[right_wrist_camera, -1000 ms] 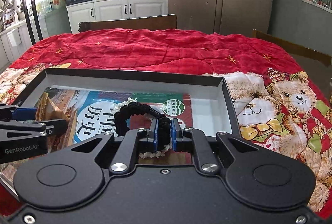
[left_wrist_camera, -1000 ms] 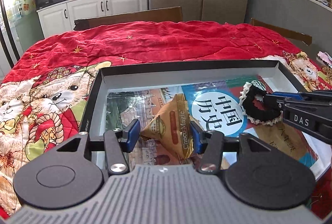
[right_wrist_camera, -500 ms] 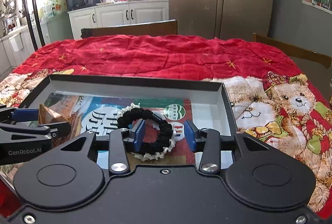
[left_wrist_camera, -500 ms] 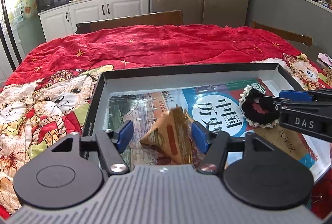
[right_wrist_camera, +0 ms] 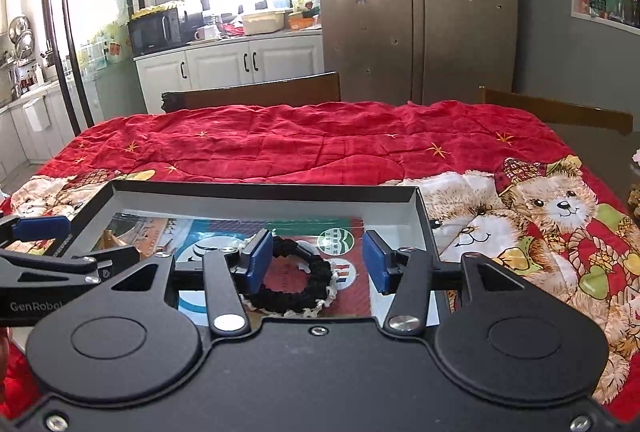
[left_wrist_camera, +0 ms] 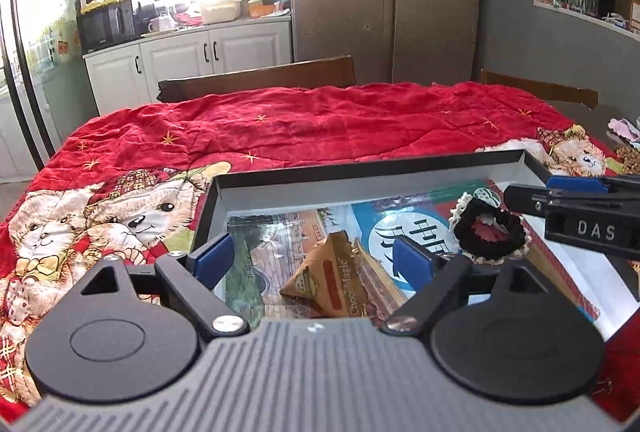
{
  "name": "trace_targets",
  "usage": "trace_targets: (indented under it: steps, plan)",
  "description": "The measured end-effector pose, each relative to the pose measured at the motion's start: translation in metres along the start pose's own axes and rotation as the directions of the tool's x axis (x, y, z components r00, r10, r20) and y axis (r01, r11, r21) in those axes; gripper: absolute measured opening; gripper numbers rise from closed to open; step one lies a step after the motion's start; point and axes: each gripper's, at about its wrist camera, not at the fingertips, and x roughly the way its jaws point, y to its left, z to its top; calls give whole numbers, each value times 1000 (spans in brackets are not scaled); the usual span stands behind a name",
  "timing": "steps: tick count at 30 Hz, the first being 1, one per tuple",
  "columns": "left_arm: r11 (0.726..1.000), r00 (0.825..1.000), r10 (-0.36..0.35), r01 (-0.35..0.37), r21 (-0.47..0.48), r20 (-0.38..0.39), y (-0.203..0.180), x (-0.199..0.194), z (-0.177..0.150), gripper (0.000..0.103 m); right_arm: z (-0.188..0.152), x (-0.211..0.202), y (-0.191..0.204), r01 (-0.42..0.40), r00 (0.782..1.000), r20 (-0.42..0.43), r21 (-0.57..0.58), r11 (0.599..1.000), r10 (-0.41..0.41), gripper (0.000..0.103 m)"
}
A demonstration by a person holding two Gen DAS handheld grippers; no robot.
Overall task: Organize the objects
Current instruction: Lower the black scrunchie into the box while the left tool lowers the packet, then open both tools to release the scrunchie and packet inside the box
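The near edge of the shallow black-rimmed cardboard box (left_wrist_camera: 516, 154) is sitting hidden behind both claw housings. The left claw (left_wrist_camera: 314, 259) is standing wide, its jaws having just been opening, with the tan triangular snack packet (left_wrist_camera: 334, 278) lying free between them on the book cover. The right claw (right_wrist_camera: 320, 262) is standing partly open, jaws likewise just opening, its left pad touching or just beside the black lace-trimmed scrunchie (right_wrist_camera: 298, 286), which is lying in the box.

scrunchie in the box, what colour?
Black scrunchie with a cream lace trim; clearest in the right wrist view.
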Motion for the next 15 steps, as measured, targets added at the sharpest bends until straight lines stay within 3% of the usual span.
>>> trace_targets:
  steps: [15]
  plan:
    - [1000, 997, 14, -13, -17, 69, 13, -41, -3, 96, 3, -41, 13, -49, 997, 58, -37, 998, 51, 50]
